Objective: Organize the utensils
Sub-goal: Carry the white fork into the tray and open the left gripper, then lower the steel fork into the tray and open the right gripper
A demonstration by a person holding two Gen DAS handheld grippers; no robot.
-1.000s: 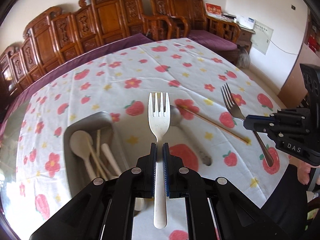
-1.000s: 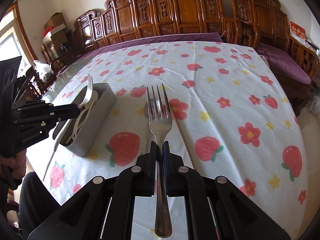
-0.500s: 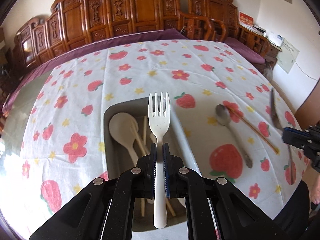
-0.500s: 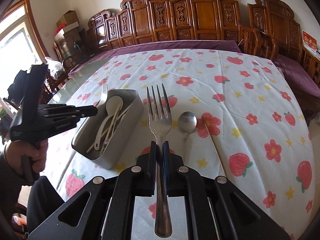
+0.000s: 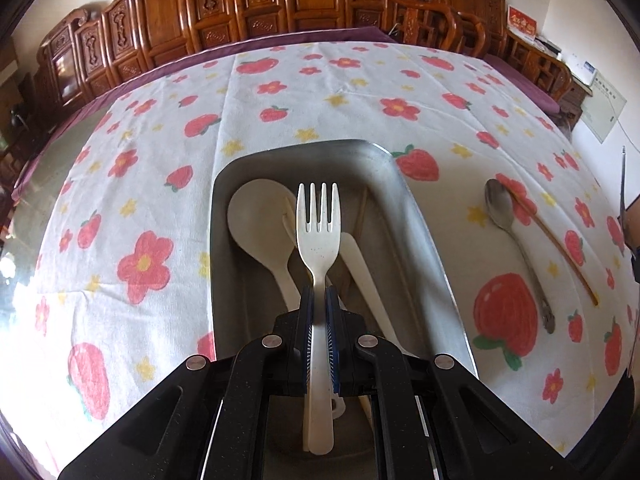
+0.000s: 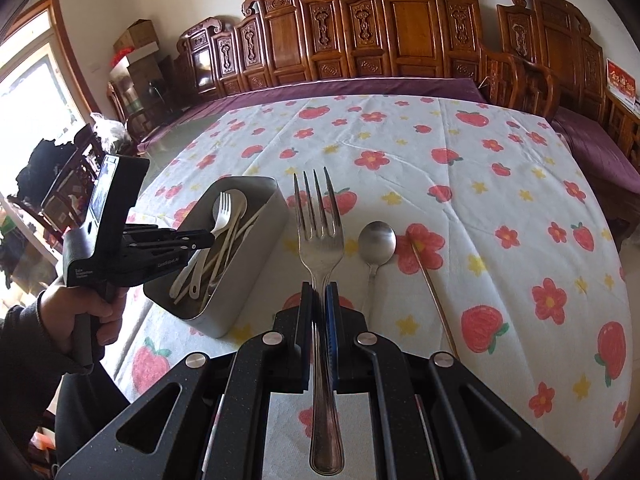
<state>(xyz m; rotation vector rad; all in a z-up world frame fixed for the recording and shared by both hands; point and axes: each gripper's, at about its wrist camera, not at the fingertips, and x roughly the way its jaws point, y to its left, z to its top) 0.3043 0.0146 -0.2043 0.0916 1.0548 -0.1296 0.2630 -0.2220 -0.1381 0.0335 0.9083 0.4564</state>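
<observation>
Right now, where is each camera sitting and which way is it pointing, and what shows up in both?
Left wrist: on the left gripper, looking down into the metal bin; its fingers clamp the white fork.
Right wrist: on the right gripper, facing across the table; its fingers clamp the metal fork, and the left hand shows.
Shared: bin, white fork, metal spoon, chopstick, strawberry tablecloth.

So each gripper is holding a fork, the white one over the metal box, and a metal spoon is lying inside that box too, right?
Not quite. The metal spoon lies on the tablecloth beside the metal box, not inside it; the right wrist view shows this. The rest holds: the left gripper holds the white fork over the box, and the right gripper holds a metal fork.
</observation>
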